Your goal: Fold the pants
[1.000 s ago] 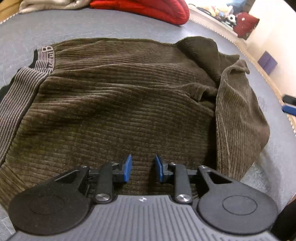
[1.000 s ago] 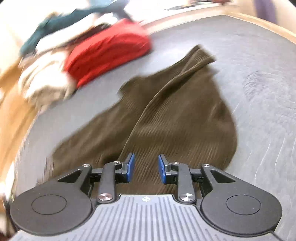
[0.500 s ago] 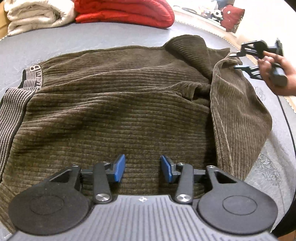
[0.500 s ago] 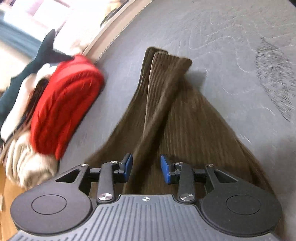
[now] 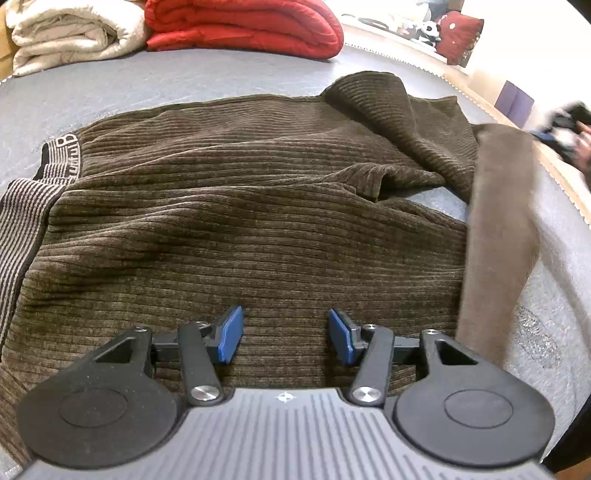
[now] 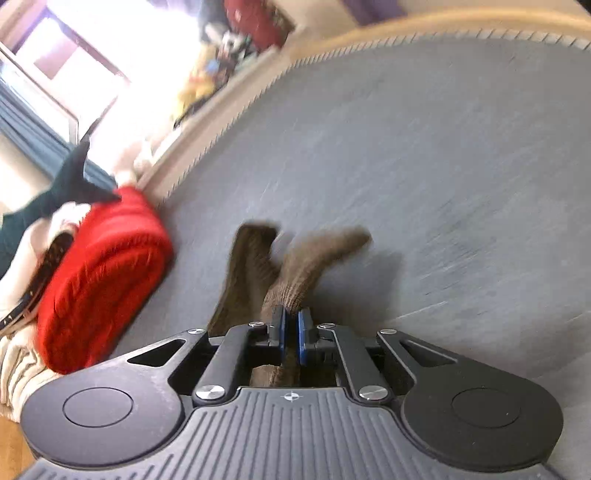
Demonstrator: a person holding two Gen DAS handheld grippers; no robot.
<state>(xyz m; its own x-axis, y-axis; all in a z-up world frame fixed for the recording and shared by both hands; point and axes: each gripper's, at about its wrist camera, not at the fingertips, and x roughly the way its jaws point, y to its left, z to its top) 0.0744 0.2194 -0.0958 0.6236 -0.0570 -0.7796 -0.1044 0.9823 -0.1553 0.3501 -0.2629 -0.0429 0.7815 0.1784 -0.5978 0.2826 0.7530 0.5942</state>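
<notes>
Brown corduroy pants [image 5: 240, 206] lie spread on the grey bed, with the striped waistband [image 5: 22, 218] at the left. My left gripper [image 5: 284, 336] is open and hovers over the near part of the pants. My right gripper [image 6: 291, 328] is shut on a pant leg [image 6: 306, 269] and holds it off the bed. In the left wrist view that leg [image 5: 498, 229] is blurred and raised at the right, and the right gripper [image 5: 565, 129] shows blurred at the far right edge.
A folded red blanket [image 5: 243, 26] and a cream blanket [image 5: 70, 33] lie at the far side of the grey bed [image 5: 147, 81]. The red blanket [image 6: 99, 280] shows left in the right wrist view. The bed's piped edge [image 6: 332, 55] curves beyond.
My right gripper has shut on the pant leg and lifted it, pulling it right off the other leg. My left gripper has opened wider and stayed over the pants.
</notes>
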